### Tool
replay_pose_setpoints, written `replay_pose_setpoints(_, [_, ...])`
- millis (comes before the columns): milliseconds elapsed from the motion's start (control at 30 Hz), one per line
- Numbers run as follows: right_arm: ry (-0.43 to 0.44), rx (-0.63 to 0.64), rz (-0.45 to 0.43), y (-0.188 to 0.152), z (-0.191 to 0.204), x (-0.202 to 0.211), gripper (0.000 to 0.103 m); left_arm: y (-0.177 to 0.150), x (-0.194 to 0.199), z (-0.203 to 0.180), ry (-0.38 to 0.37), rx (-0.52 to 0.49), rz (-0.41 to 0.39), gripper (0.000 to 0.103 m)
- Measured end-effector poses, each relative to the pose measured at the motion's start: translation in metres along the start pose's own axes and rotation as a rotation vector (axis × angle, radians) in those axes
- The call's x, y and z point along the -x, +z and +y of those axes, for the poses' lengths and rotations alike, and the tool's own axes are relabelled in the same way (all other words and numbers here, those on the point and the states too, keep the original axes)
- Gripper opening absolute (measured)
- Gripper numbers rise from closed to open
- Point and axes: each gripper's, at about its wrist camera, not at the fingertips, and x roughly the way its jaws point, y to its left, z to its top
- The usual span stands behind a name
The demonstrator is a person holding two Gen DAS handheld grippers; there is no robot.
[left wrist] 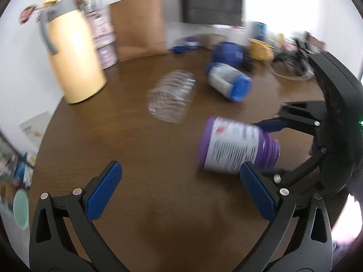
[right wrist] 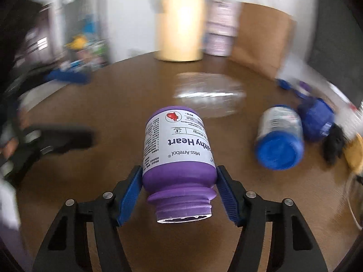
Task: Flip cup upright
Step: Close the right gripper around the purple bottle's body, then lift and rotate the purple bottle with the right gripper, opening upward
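Brown wood-grain table (right wrist: 113, 104) fills both views, with a white wall behind and heavy motion blur over everything.

Going left to right in the right wrist view: my left gripper (right wrist: 68, 139) shows as a dark smear at the left edge; at upper centre stands the cream jug (right wrist: 179, 25), with a pink box (right wrist: 220, 29) and a brown paper bag (right wrist: 261, 38) to its right. The clear plastic cup (right wrist: 209, 94), the thing I must stand up, lies on its side in the middle of the table, untouched. Lower centre, my right gripper (right wrist: 179, 192) pinches the purple bottle (right wrist: 179, 156) at its shoulder, open neck toward the camera. Right of it lie a blue-capped bottle (right wrist: 279, 140) and a dark blue jar (right wrist: 317, 120), both tipped over.

In the left wrist view my left gripper (left wrist: 179, 190) has its jaws spread wide with nothing between them, low in the frame; the cup (left wrist: 171, 98) sits at centre, well ahead.

My worries: the pads grip only the bottle's rounded shoulder, so a fast swing could let it slip and roll into the cup. The cup looks thin and light, so a hard squeeze could crush it or a nudge send it rolling. The bottle lies between my right gripper and the cup, so that hand is occupied.
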Motion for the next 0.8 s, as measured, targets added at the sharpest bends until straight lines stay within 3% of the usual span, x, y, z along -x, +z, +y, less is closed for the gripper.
replay_pose_setpoints(100, [0.114,0.092,0.01,-0.019,0.019,0.02,0.068,-0.01,0.009,-0.018,-0.068,-0.089,0.011,0.103])
replay_pose_setpoints(233, [0.083,0.138,0.015,-0.036,0.023,0.034,0.069,-0.011,0.018,-0.045,-0.114,-0.253,0.01,0.103])
replay_pose_setpoints(333, [0.11,0.156,0.013,-0.05,0.019,0.045,0.069,-0.007,0.019,-0.067,-0.117,-0.397,-0.007,0.103])
replay_pose_setpoints(533, [0.149,0.095,-0.029,-0.067,-0.003,0.072,0.079,-0.008,0.0,-0.108,-0.2,-0.653,0.068,0.101])
replay_pose_setpoints(667, [0.106,0.052,-0.042,-0.079,-0.016,0.09,0.079,-0.017,-0.012,-0.133,-0.113,-0.86,0.063,0.095])
replay_pose_setpoints(800, [0.098,0.002,-0.065,-0.087,-0.028,0.1,0.079,-0.009,-0.025,-0.152,-0.075,-0.961,0.088,0.088])
